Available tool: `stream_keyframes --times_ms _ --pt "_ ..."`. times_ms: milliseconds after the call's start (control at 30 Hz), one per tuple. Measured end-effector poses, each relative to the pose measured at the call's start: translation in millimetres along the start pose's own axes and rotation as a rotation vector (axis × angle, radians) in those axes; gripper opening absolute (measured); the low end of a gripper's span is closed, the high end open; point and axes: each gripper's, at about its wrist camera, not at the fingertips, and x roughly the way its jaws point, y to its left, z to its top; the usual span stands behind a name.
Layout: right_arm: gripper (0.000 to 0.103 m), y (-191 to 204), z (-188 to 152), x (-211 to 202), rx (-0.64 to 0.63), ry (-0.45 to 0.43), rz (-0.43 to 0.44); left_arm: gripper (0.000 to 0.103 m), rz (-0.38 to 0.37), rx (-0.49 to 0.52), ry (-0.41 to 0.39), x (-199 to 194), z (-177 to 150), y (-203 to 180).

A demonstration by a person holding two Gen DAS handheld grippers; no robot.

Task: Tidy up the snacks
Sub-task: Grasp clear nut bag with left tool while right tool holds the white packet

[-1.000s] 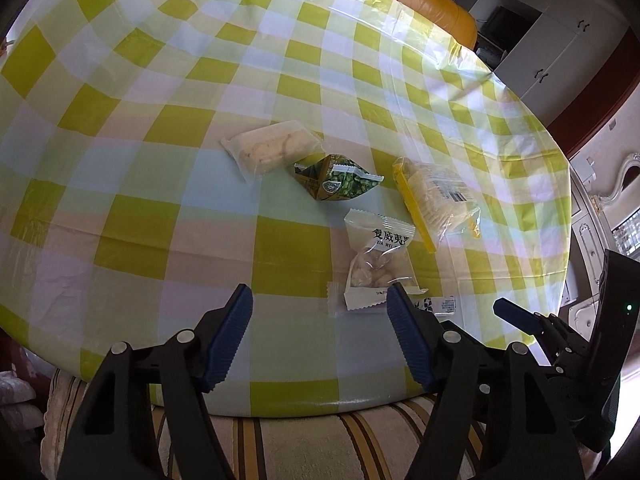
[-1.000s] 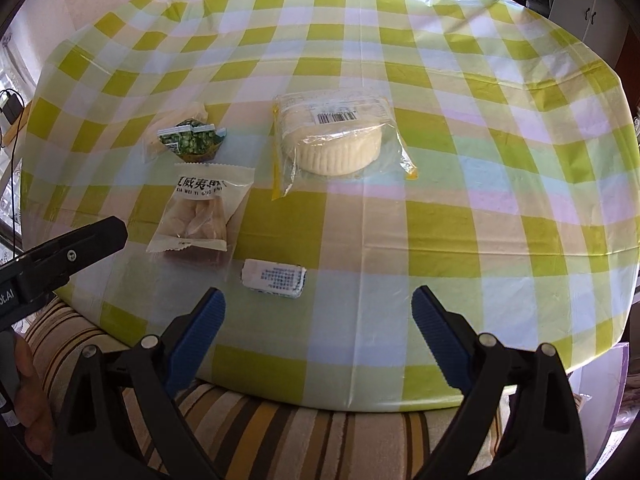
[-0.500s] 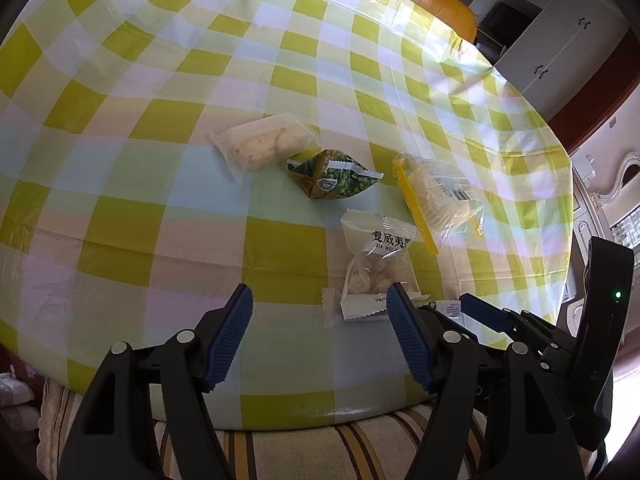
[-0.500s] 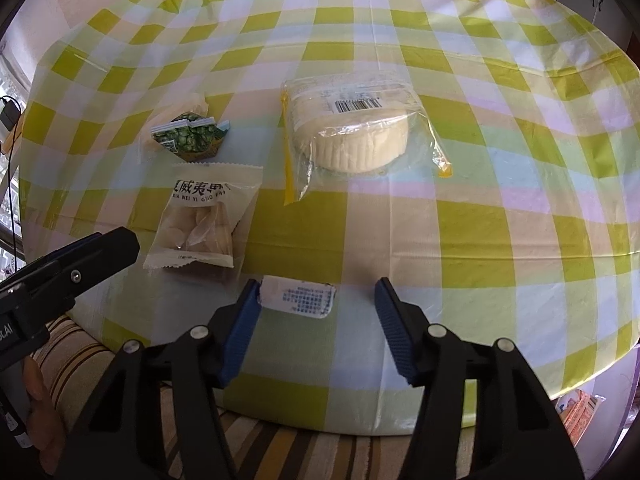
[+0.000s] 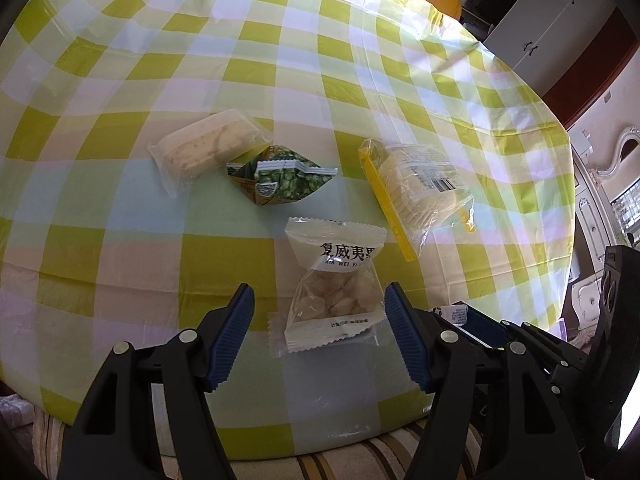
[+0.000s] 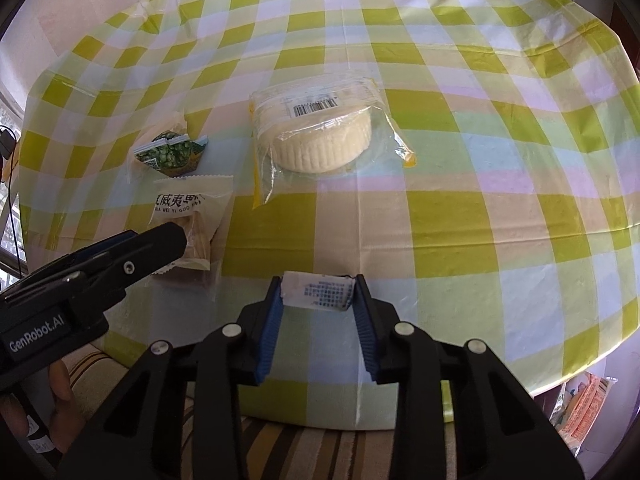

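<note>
R jaws closing on small packet [image 6: 318, 291]

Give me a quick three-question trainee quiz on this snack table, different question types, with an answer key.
1. True or false: the right gripper has a small white packet between its closing pads.
2. Which snack lies between the left gripper's fingers? A) green packet B) nut packet C) round cake bag
3. Fill in: the tablecloth is checked in white and ____.

Key: 1 true; 2 B; 3 green.
</note>
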Motion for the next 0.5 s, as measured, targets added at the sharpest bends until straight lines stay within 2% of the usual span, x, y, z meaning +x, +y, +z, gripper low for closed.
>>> stream_keyframes --times_ms 200,333,500 --pt "0.035 -23.2 -1.6 -10.1 0.072 -0.019 -0.027 0.065 0.02 0.04 0.013 10.1 5.0 -14.1" --pt "0.035 -31.5 -2.3 -15.7 0.088 -0.03 -0.043 0.065 0.058 0.096 0.023 18.9 6.3 -28.2" --pt "0.035 -38.1 -2.5 -20.5 0.098 -0.037 -0.059 0.057 0.09 0.135 0.039 27.4 6.9 -36.8"
